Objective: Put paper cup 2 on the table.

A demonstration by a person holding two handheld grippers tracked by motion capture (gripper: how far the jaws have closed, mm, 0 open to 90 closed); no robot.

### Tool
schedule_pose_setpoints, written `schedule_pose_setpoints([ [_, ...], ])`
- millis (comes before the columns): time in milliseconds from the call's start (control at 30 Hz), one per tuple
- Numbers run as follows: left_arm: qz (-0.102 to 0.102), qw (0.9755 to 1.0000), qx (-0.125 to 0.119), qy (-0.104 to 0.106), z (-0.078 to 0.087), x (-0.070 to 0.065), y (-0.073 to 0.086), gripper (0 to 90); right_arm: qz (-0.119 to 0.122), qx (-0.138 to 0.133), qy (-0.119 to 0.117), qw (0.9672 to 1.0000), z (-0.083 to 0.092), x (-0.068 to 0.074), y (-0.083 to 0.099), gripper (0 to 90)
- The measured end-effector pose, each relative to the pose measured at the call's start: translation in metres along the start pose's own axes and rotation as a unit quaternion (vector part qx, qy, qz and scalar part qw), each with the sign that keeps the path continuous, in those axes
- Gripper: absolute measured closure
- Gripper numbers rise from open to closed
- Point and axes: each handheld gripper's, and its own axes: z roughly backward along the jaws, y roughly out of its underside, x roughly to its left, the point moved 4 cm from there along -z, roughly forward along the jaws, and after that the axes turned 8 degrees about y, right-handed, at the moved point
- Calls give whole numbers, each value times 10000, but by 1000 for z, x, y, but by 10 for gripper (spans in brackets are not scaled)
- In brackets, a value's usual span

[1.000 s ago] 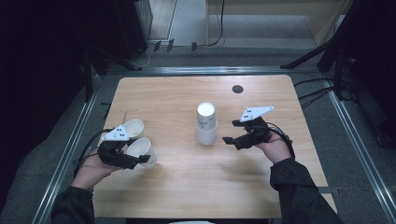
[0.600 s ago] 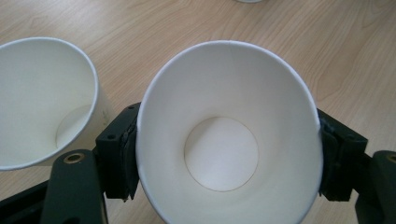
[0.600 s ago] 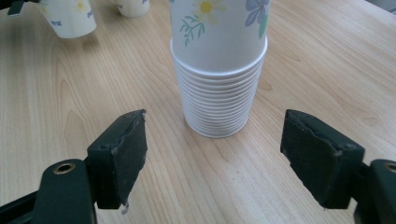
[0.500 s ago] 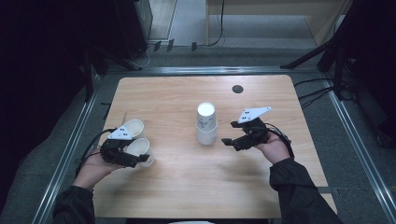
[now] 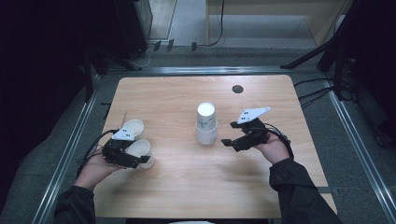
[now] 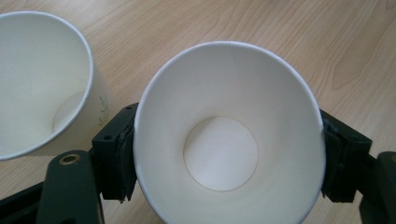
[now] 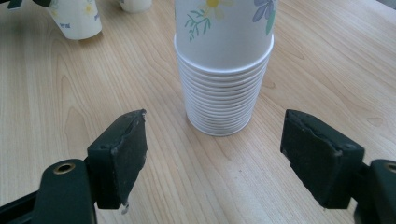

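Left tongs (image 6: 224, 161) setting a paper cup (image 6: 229, 140) down at the worktop's (image 5: 187, 182) left edge.
Left jaws have just been opening; pads still touch the cup's sides, so I'd call it a loosening hold. Finish opening, then back out straight: a second cup (image 6: 42, 84) sits just beside. Right tongs (image 7: 224, 158) stand wide and empty, facing the cup stack (image 7: 224, 70) mid-worktop, nothing between.

We observe the right gripper (image 7: 212, 154) with jaws apart, facing an upside-down stack of white floral paper cups (image 7: 224, 70) on the light wooden table (image 7: 327, 70).
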Motion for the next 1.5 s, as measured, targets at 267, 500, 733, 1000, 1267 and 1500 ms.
schedule_pose_setpoints([
  [267, -3, 9999, 117, 20, -4, -1, 1, 215, 25, 12, -12, 10000, 0, 1, 0, 229],
  [500, -91, 9997, 218, 94, -7, -4, 1, 190, 35, 28, -8, 10000, -1, 1, 0, 229],
  [733, -102, 9997, 229, 82, -8, -4, 0, 133, 51, 54, -15, 10000, -1, 2, 1, 229],
  [1000, -57, 10000, 67, -7, 0, -3, -2, 108, 69, 63, -14, 10000, -1, 2, 1, 229],
  [1267, 145, 9992, -365, 62, 20, -2, -11, 113, 64, 79, -8, 9999, 0, 2, 2, 229],
  [1500, 137, 9982, -550, 176, 25, -10, -27, 123, 71, 112, 50, 9999, 4, 1, 6, 229],
])
